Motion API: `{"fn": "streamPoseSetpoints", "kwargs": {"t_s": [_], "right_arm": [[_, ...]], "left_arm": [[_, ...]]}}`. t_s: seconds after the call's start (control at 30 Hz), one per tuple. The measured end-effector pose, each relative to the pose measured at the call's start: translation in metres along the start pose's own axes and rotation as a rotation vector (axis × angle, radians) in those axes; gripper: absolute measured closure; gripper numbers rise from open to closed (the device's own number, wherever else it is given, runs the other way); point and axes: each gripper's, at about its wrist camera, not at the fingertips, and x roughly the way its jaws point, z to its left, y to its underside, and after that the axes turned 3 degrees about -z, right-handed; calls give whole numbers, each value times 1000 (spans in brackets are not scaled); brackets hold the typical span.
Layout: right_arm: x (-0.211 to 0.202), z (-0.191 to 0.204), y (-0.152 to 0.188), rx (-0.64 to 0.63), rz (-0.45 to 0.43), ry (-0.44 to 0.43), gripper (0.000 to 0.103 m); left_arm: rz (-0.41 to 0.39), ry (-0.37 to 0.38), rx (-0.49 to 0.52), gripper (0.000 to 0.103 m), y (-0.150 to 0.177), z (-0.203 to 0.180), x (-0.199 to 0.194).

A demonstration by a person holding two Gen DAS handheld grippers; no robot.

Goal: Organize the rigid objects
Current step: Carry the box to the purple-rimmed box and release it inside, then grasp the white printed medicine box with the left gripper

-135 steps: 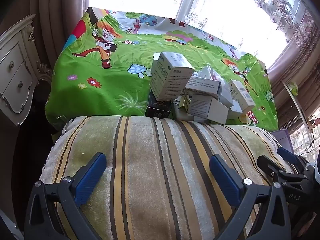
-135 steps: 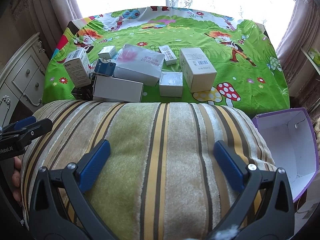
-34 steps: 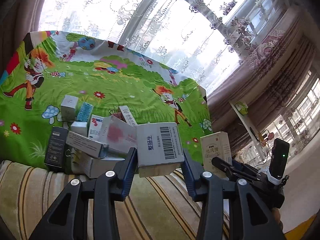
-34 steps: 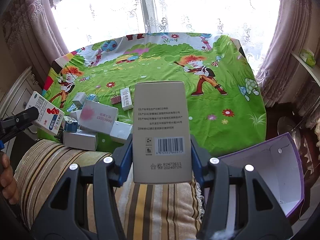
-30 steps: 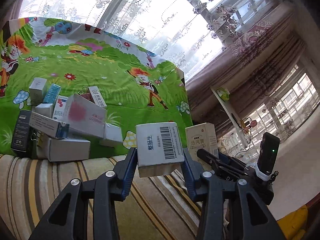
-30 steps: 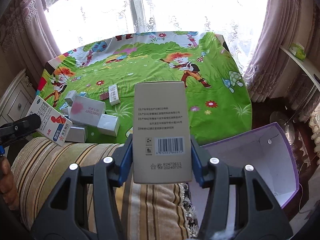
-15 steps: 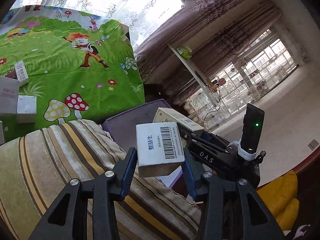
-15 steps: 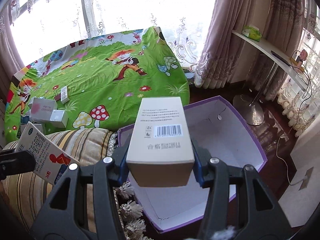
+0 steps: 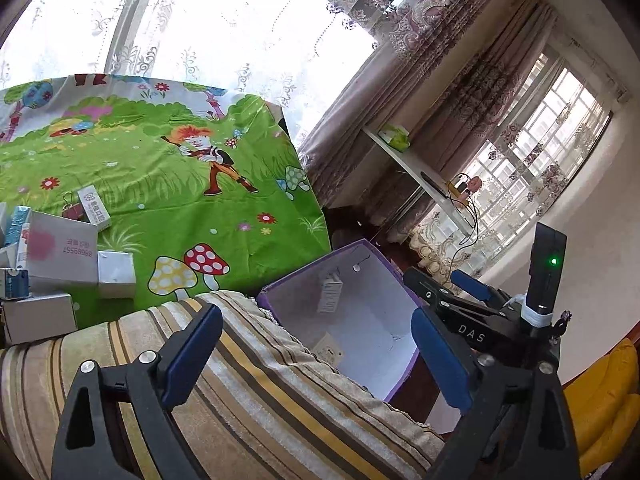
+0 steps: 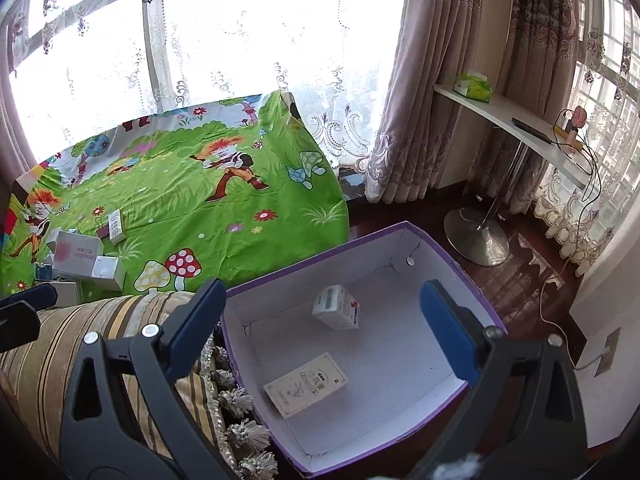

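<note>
Beyond the striped cushion (image 10: 100,344) in front of us spreads the green cartoon cloth (image 10: 192,216) of the tabletop, and on its near left part a heap of small boxes (image 10: 80,260) lies close together, some touching or leaning on each other. Beside the cushion's tasselled end stands the purple box (image 10: 404,228), open at the top with white inner walls. Two cartons are inside it. A flat beige carton (image 10: 306,384) lies on the box floor nearer to us, printed face up. A smaller white carton (image 10: 336,307) with a barcode sits tilted farther in, and we cannot tell whether it rests on the floor or is in the air.

We hold the right gripper (image 10: 324,332) over the purple box; its jaws have just been opening, and its blue fingers (image 10: 450,332) now stand wide with nothing between them. Our left gripper (image 9: 316,356) is above the cushion's edge beside the box; its jaws have likewise just been opening, and its fingers (image 9: 192,354) are spread wide and bare. From the left wrist view we see the right gripper's black frame just past our right finger, at the box's far side.
</note>
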Motion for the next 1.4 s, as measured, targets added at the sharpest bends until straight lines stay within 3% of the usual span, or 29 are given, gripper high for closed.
{"fn": "streamPoseSetpoints", "kwargs": {"t_s": [0.17, 0.4, 0.5, 1.0, 1.4], "right_arm": [[-6, 10, -4, -9, -23, -18, 4], [-9, 18, -4, 45, -3, -175, 4], [-9, 25, -5, 53, 2, -195, 4], [10, 83, -9, 5, 87, -351, 4], [33, 130, -16, -26, 166, -437, 4]], "left_arm": [[-141, -93, 29, 2, -5, 10, -28], [-172, -209, 77, 2, -9, 37, -58], [-195, -235, 78, 2, -6, 55, -74], [-96, -314, -57, 2, 2, 152, -107], [74, -306, -63, 2, -16, 202, -74]]}}
